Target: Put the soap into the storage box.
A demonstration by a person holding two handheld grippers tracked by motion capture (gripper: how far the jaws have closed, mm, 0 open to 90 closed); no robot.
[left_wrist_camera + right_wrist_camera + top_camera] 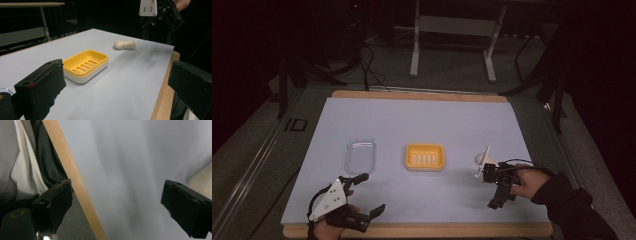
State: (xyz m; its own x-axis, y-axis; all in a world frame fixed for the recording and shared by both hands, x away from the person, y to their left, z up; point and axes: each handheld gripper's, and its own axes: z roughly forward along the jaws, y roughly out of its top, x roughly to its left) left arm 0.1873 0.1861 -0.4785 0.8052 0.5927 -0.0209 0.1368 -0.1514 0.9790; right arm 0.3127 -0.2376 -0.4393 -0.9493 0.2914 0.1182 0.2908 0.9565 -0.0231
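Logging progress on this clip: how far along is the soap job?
Nothing looks done: the soap lies on the table, the yellow dish empty. The right tongs hover open by the soap; the left tongs wait open. Grasping and placing remain.

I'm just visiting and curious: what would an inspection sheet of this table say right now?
Surface: pale sheet over a wooden board, flat and dry-looking.
Job's things: bar of soap lying on the sheet near the right tongs; yellow soap dish at the middle, nothing in it; clear lid left of the dish.
Clutter: nothing seen.
Grippers: left tongs open, held at the near edge; right tongs open, close to the soap, not gripping it.
Cables: black cable looping from the right tongs; more on the floor behind.
Surroundings: dark room, grey frame beyond the table.
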